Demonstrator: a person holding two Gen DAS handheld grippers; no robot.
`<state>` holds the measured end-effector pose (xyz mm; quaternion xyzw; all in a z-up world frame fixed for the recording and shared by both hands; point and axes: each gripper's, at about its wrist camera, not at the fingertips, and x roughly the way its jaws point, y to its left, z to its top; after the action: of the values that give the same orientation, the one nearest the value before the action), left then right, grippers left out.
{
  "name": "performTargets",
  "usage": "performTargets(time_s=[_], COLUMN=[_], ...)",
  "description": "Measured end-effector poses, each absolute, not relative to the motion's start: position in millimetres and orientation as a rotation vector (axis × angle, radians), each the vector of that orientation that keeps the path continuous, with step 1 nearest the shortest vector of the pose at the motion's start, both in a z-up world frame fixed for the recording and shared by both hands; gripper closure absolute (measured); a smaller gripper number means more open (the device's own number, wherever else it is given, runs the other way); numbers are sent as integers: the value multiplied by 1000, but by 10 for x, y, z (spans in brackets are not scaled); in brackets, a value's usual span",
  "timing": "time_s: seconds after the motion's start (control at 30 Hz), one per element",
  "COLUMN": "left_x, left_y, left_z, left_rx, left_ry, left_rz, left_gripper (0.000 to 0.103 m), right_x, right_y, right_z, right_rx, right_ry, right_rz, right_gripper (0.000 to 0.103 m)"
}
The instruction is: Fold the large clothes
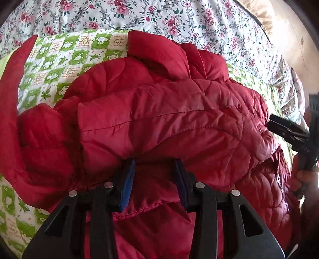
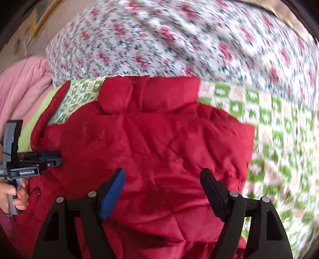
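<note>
Floral bedsheet (image 1: 179, 18) under green quilt (image 1: 65, 53) | red padded jacket (image 1: 169, 111) lying on quilt, partly folded | left gripper (image 1: 154, 179) pinching jacket fold | right gripper (image 2: 162, 191) wide, empty above jacket | next: likely lay fold flat, regrip right side

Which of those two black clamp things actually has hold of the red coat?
The left gripper: its pads pinch a fold of the red jacket. The right gripper hangs above the jacket with its jaws spread wide, nothing pressed between them.

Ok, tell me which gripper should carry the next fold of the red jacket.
Left, probably. The left gripper is clamped on a bunched fold of the red jacket, while the right gripper hangs open above it, holding nothing.
</note>
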<state>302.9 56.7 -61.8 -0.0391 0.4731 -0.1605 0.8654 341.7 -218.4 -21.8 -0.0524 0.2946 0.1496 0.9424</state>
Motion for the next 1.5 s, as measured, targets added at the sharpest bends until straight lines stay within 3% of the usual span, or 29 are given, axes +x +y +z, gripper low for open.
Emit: performTargets(time_s=[0.1,0.2,0.67,1.0,1.23,1.33,1.5], left_x=[2990,3006,2753,3072,3655,3986,4527], left_y=[564,595,869,1549,1896,1954,2007], left_z=[-633,-680,-193,80,-3,-77,-230], left_rx=[-69,-71,-91,-101,-84,-38,52], left_ry=[986,986,907,872,928,969,1037], left_rz=[-335,-334,-264,-59,90,166,279], left_gripper=[66,67,66,46,43,36,35], right_x=[3690,3851,3464,3029,2824,2788,2741], right_y=[-2052,-2145,-2341,-2235,-2123,-2063,-2007], right_z=[-461,-767,-453,-316,-242,-219,-197], right_rx=[-199,-188,-80,-4,-4,-12,8], right_ry=[712,733,696,685,670,667,633], right_rz=[215,222,271,411,476,502,548], right_gripper=[24,15,15,14,14,14,14])
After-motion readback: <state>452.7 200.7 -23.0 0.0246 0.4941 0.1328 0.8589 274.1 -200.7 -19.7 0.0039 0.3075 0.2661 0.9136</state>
